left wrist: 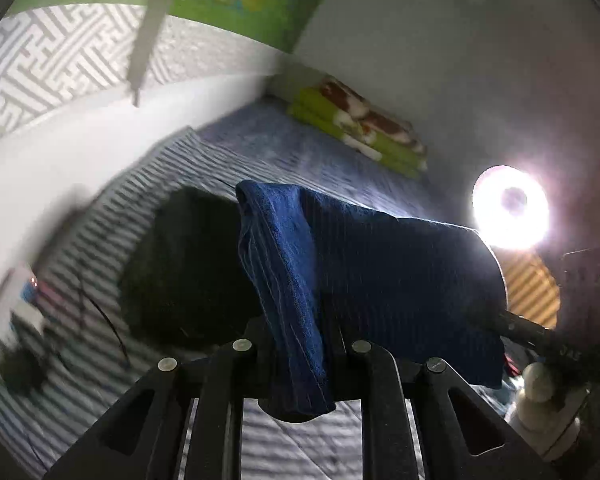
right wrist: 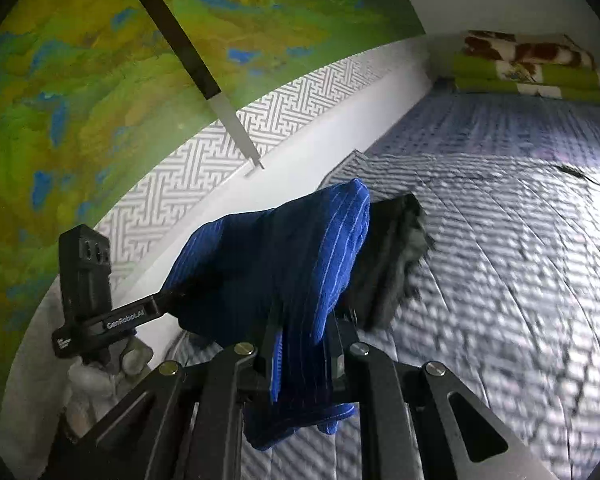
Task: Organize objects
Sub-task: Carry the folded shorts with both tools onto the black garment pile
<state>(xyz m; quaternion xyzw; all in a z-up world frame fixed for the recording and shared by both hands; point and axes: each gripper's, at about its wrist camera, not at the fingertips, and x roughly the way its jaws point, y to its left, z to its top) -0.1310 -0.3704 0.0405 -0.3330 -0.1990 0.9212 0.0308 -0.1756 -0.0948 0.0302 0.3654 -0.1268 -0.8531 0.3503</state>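
A dark blue striped towel (left wrist: 360, 272) hangs stretched in the air between my two grippers, above a bed. My left gripper (left wrist: 300, 336) is shut on one end of it, and a fold droops over the fingers. The right gripper (left wrist: 512, 324) holds the far end at the right of the left wrist view. In the right wrist view the towel (right wrist: 284, 256) drapes over my right gripper (right wrist: 304, 344), which is shut on it. The left gripper (right wrist: 168, 302) grips the other end at the left. The cloth hides all the fingertips.
Below lies a bed with a blue-white striped sheet (right wrist: 500, 280). A dark cloth (left wrist: 180, 264) lies on the sheet under the towel. A folded green and brown blanket (right wrist: 528, 68) sits at the far end, a patterned wall (right wrist: 284, 108) runs alongside, and a ring light (left wrist: 510, 206) glares.
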